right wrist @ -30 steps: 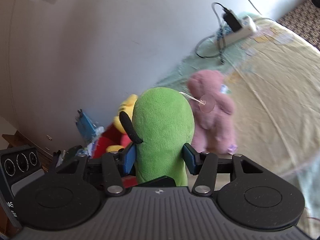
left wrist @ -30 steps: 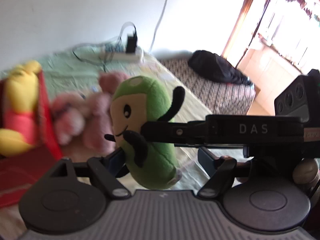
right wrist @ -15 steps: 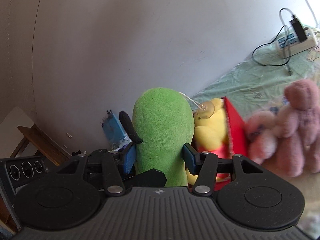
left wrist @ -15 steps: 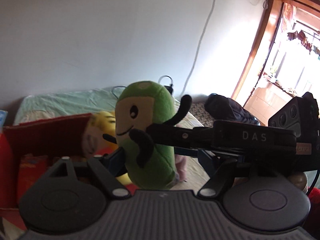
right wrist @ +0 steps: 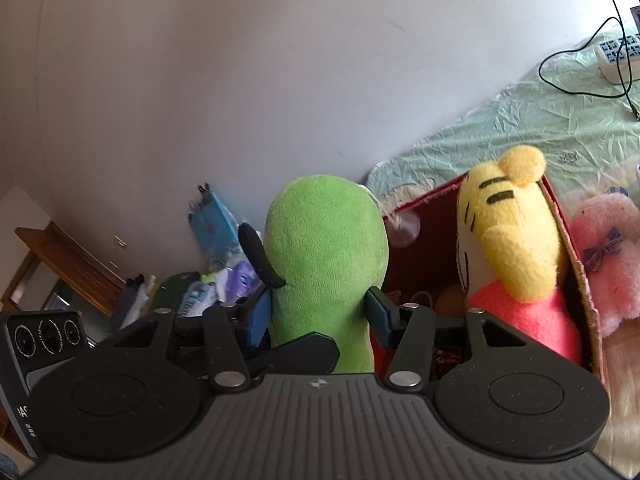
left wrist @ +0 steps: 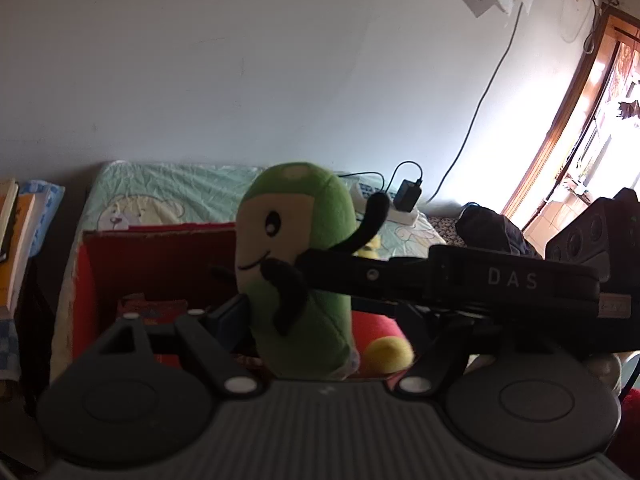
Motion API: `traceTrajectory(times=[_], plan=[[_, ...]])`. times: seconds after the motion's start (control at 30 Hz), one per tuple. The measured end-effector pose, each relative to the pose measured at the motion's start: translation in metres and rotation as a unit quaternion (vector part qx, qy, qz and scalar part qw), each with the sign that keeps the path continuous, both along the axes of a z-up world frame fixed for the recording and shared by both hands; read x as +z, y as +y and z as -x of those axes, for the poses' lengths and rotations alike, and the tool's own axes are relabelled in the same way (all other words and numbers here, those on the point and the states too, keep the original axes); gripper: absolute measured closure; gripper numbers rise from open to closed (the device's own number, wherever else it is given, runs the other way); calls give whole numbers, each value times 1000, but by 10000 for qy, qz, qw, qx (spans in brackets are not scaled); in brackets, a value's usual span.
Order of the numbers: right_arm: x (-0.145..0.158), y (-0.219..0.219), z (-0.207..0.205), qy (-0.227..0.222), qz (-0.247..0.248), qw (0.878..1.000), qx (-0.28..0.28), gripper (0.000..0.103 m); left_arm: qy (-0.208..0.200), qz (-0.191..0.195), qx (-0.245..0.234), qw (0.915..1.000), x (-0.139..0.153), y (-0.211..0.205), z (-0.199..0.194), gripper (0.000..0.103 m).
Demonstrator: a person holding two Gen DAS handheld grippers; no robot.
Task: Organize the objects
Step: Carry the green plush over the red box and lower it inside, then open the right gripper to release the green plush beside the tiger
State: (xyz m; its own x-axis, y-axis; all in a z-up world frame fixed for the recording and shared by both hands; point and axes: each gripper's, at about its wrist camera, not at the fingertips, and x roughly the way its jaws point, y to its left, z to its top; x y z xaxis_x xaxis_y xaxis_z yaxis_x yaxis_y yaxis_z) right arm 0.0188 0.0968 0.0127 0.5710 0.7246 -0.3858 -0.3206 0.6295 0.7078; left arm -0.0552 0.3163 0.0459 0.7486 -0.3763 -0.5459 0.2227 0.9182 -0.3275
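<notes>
The right gripper (right wrist: 318, 316) clamps the green plush (right wrist: 324, 264) at centre frame, above the red box (right wrist: 576, 276); the left gripper (left wrist: 320, 320) also pinches it. Judged mid-carry; next, lower it beside the yellow plush (right wrist: 516, 248).

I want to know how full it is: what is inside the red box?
In the red box sits a yellow tiger plush. The green plush hides much of the floor.

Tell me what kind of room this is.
Most likely a bedroom: a bed with a cartoon-print sheet along the wall, plush toys like the green plush around a red box, and a power strip on the bedding.
</notes>
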Motion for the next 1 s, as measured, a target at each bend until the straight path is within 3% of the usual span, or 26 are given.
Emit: traceTrajectory(times=[0.3, 0.47, 0.73, 1.0], plan=[[-26, 24, -16, 615, 816, 9947, -114, 47, 601, -24, -60, 9982, -50, 13, -35, 25], [-32, 27, -17, 615, 1085, 9919, -236, 48, 838, -27, -120, 9964, -65, 12, -44, 25], [-36, 17, -17, 527, 1296, 9889, -500, 68, 932, -66, -191, 9954, -71, 10, -43, 25], [-36, 4, -17, 686, 1267, 9873, -666, 73, 655, -252, -224, 9973, -60, 5, -34, 23]])
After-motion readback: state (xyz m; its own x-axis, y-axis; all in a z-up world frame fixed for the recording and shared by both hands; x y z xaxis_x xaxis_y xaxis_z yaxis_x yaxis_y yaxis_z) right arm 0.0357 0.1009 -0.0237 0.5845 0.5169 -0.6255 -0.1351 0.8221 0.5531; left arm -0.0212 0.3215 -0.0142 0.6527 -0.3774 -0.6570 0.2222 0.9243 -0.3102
